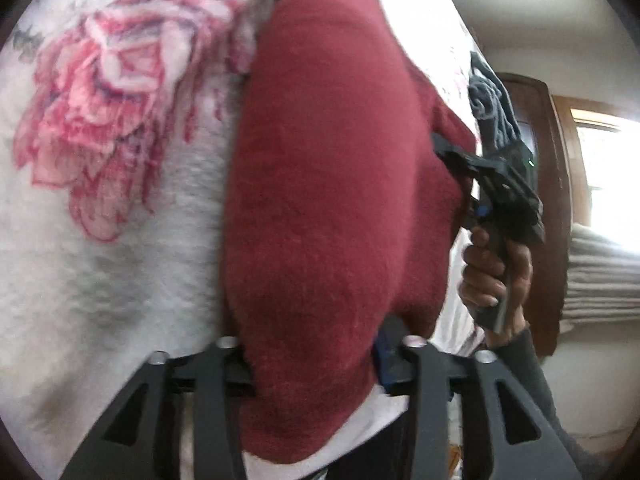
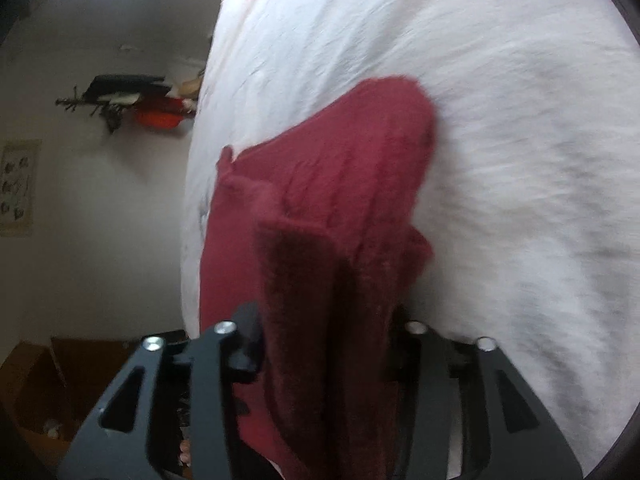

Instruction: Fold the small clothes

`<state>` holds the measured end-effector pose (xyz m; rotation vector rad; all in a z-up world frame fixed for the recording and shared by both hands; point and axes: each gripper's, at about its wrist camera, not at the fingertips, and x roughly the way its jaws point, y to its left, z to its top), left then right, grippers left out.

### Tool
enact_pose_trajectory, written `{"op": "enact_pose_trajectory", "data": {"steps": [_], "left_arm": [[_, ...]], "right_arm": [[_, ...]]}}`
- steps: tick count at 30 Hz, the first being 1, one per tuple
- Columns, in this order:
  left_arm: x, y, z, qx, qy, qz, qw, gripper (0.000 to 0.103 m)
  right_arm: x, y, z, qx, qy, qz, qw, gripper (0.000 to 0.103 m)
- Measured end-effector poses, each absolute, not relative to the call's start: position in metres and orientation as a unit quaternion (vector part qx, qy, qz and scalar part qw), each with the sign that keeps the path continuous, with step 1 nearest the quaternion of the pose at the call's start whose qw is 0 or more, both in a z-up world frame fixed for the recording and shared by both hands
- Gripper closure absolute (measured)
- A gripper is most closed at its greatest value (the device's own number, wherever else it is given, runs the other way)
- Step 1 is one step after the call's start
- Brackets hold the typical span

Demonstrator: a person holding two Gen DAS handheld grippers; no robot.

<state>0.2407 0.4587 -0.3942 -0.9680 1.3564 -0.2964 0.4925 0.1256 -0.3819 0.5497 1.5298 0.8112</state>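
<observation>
The left gripper [image 1: 316,364] pinches one end of a single red cloth [image 1: 336,168]; its two fingers press the fabric between them. The right gripper [image 2: 328,344] pinches the same cloth [image 2: 320,208] at another end, where the fabric bunches in folds. In the left view the cloth's long axis runs from the jaws away toward the top of the frame. It lies over a white blanket [image 1: 120,280] with one pink flower [image 1: 108,92]. A hand [image 1: 492,276] holds the right gripper [image 1: 496,184]. One grey cloth [image 1: 492,104] lies farther off.

Fingertips of both grippers buried under the red cloth [image 1: 320,200]; rose-print blanket [image 1: 120,120] blurred, cut off by frame edges.
</observation>
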Motion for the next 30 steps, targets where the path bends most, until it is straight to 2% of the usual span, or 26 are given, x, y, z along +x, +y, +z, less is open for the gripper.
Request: {"op": "enact_pose_trajectory", "data": {"steps": [3, 5, 9, 11, 12, 13, 18, 20, 23, 26, 30], "left_arm": [[0.231, 0.471, -0.378, -0.415, 0.591, -0.093, 0.685, 0.043], [0.212, 0.482, -0.344, -0.372, 0.558, -0.039, 0.741, 0.035], [0.187, 0.470, -0.299, -0.363, 0.495, -0.090, 0.785, 0.032], [0.188, 0.452, -0.303, -0.357, 0.501, -0.131, 0.777, 0.032], [0.192, 0.437, -0.311, -0.343, 0.516, -0.145, 0.771, 0.032], [0.198, 0.429, -0.320, -0.336, 0.528, -0.149, 0.765, 0.033], [0.213, 0.403, -0.364, -0.332, 0.576, -0.141, 0.733, 0.034], [0.217, 0.400, -0.365, -0.334, 0.585, -0.143, 0.725, 0.033], [0.229, 0.404, -0.335, -0.339, 0.576, -0.164, 0.726, 0.035], [0.251, 0.432, -0.297, -0.347, 0.523, -0.171, 0.760, 0.034], [0.312, 0.463, -0.301, -0.335, 0.510, -0.148, 0.778, 0.034]], "right_arm": [[0.492, 0.100, -0.354, 0.246, 0.638, 0.330, 0.650, 0.050], [0.485, 0.085, -0.328, 0.240, 0.610, 0.325, 0.681, 0.050], [0.463, 0.084, -0.309, 0.204, 0.592, 0.340, 0.701, 0.052], [0.452, 0.096, -0.314, 0.170, 0.600, 0.338, 0.705, 0.061], [0.451, 0.106, -0.323, 0.154, 0.612, 0.332, 0.701, 0.073], [0.447, 0.111, -0.328, 0.144, 0.616, 0.327, 0.702, 0.094], [0.448, 0.122, -0.327, 0.104, 0.576, 0.309, 0.750, 0.096], [0.458, 0.129, -0.357, 0.080, 0.608, 0.281, 0.738, 0.096], [0.461, 0.132, -0.361, 0.065, 0.614, 0.283, 0.734, 0.092], [0.458, 0.122, -0.325, 0.073, 0.566, 0.288, 0.769, 0.090], [0.461, 0.136, -0.321, 0.066, 0.573, 0.321, 0.751, 0.090]]}}
